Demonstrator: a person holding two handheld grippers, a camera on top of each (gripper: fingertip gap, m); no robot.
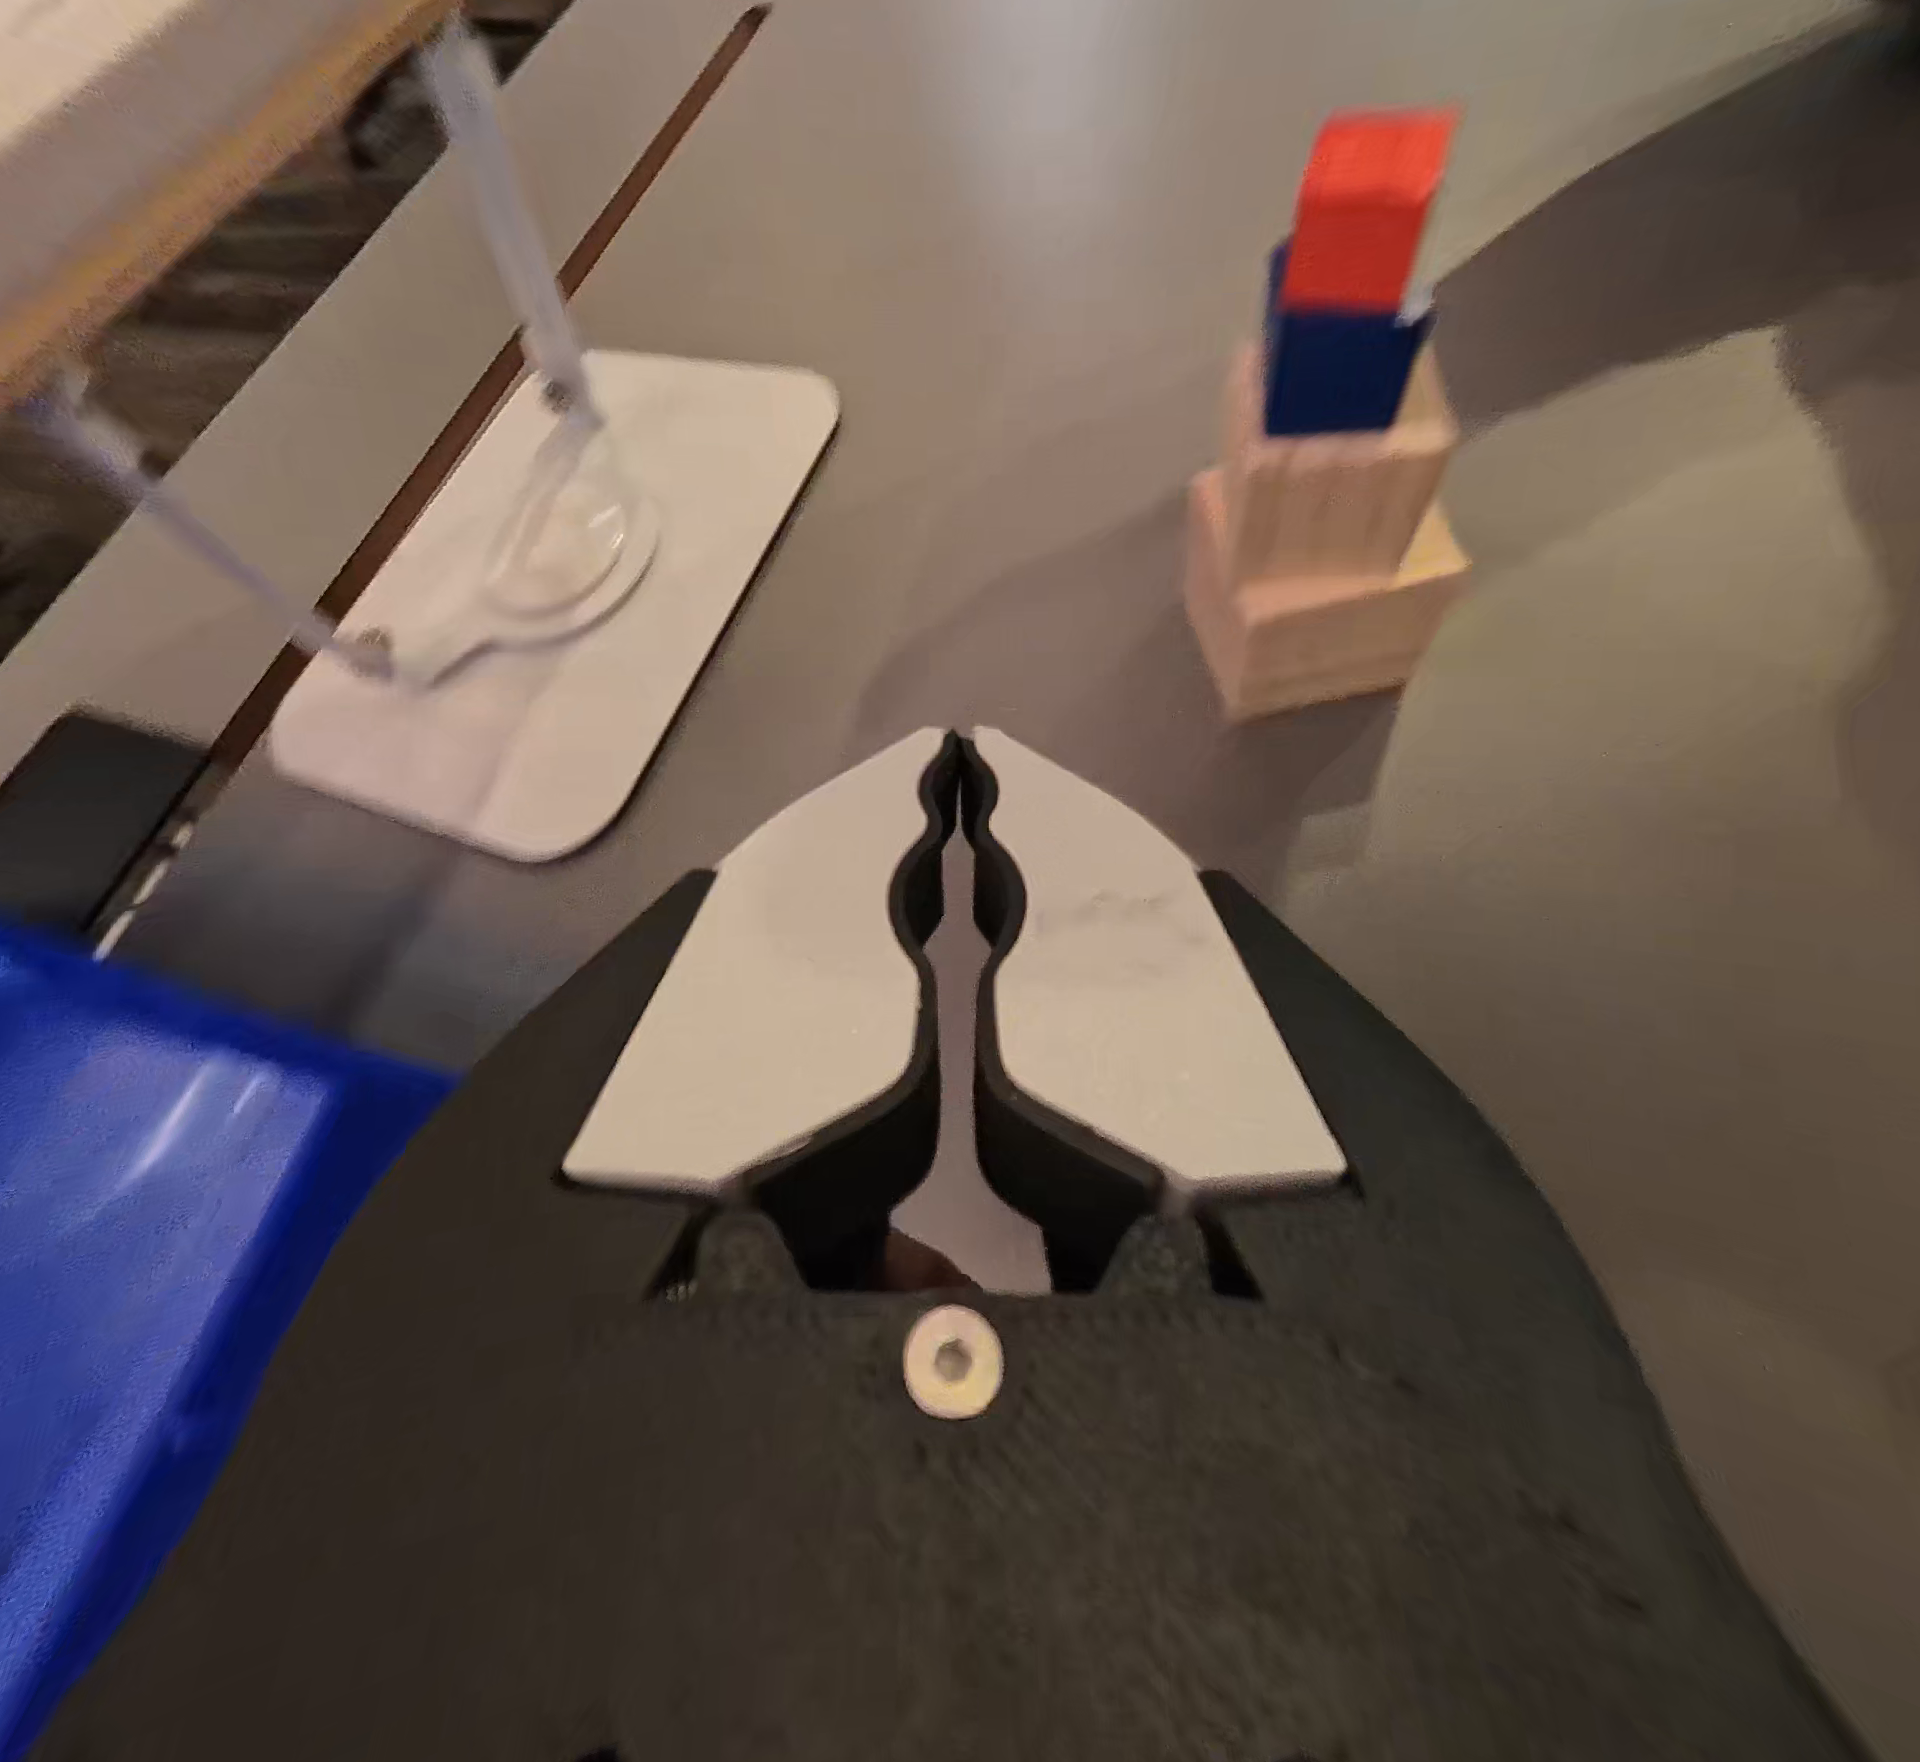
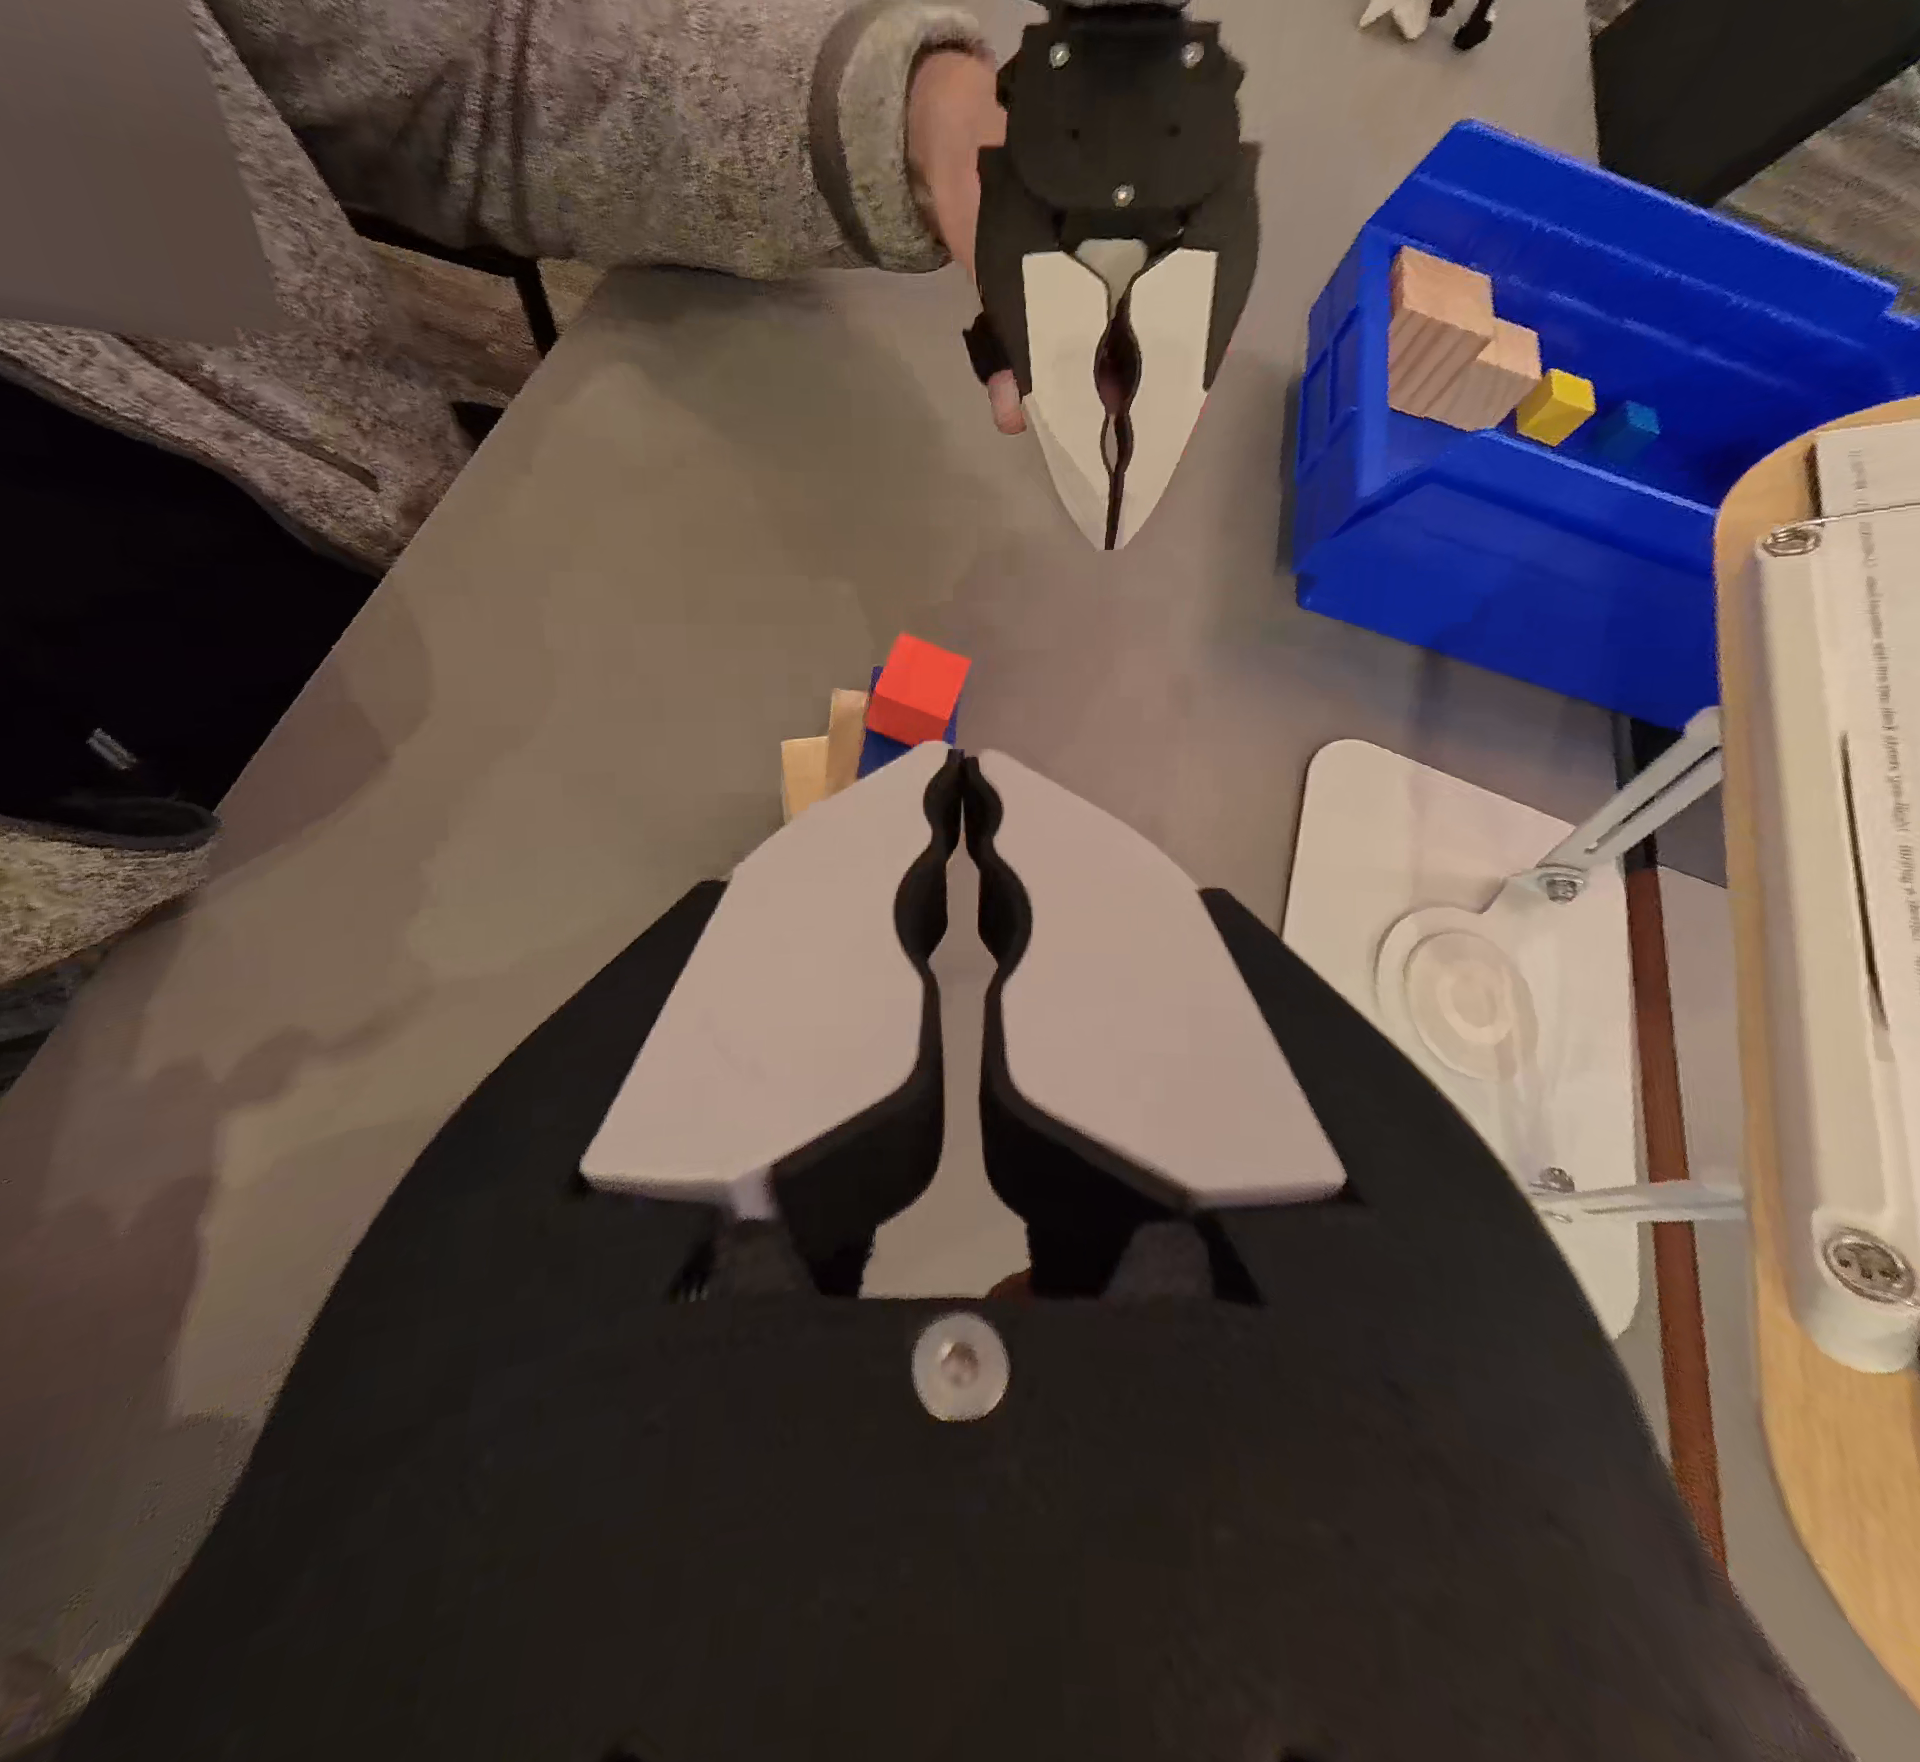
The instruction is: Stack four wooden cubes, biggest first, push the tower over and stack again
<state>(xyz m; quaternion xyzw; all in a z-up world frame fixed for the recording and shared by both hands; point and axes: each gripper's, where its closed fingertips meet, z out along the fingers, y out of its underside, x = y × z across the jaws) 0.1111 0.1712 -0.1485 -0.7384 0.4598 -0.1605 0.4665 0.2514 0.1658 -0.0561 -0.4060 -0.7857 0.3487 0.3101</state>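
Observation:
A four-cube tower stands on the grey table (image 1: 1039,258). From the bottom: a large plain wooden cube (image 1: 1320,632), a smaller plain wooden cube (image 1: 1340,486), a blue cube (image 1: 1340,372), a red cube (image 1: 1366,216). My left gripper (image 1: 961,736) is shut and empty, low and left of the tower, apart from it. In the right wrist view the red cube (image 2: 920,689) and blue cube (image 2: 888,748) show just past my right gripper (image 2: 961,756), which is shut and empty above the tower. The left gripper (image 2: 1112,538) shows opposite, held by a hand.
A blue bin (image 2: 1507,569) holds two plain wooden cubes (image 2: 1439,341), a yellow cube (image 2: 1555,406) and a small blue cube (image 2: 1626,429); it also shows at lower left (image 1: 156,1245). A white stand base (image 1: 582,611) with metal legs carries a wooden board (image 2: 1808,1089). A grey sleeve (image 2: 520,81) reaches over the table. Some 15 centimeters of space lies between my two pairs of fingers.

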